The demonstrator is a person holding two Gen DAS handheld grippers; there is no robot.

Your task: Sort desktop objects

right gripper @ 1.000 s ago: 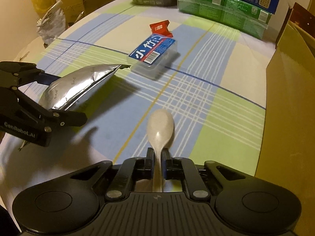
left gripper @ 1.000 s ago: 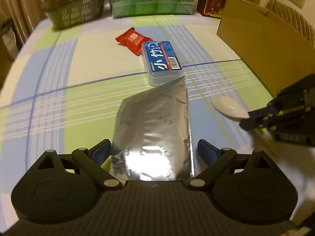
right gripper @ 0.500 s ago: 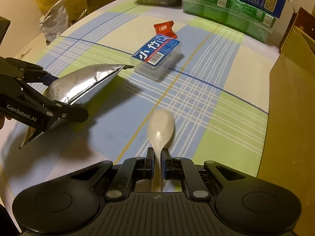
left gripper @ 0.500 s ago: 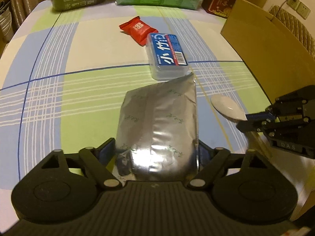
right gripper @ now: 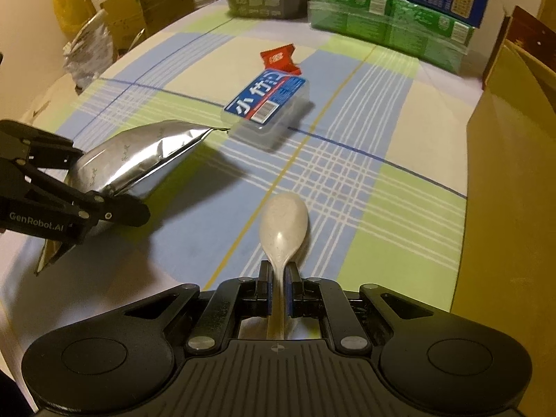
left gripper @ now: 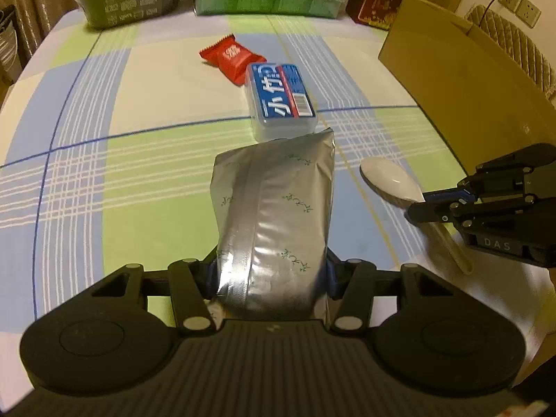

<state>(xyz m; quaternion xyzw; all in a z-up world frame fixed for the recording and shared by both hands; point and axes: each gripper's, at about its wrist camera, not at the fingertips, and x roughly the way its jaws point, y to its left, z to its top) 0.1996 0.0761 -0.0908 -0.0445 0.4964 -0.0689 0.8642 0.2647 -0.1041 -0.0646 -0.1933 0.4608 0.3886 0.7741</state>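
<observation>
Crinkled silver foil pouch (left gripper: pixel 274 215), flat and rectangular with small green printed marks and a raised centre seam, is clamped at its near end by the left gripper (left gripper: pixel 269 278); jaws pressed against both side edges. The pouch's long axis runs near to far, its far sealed edge tilted upward and clear of the checked blue, green and cream tablecloth (left gripper: pixel 114 180).

Smooth, speckled off-white plastic spoon (right gripper: pixel 283 229) is gripped by its handle in the right gripper (right gripper: pixel 279 290), jaws nearly shut on the thin stem. The oval bowl points far, over the cloth.

On the table beyond the pouch lies a clear plastic rectangular box with a blue-and-red label (left gripper: pixel 279 99), long axis roughly near to far. Just beside its far-left corner is a glossy red crimped snack wrapper (left gripper: pixel 231 57). A plain brown cardboard box wall (left gripper: pixel 462 80) stands at the right.
</observation>
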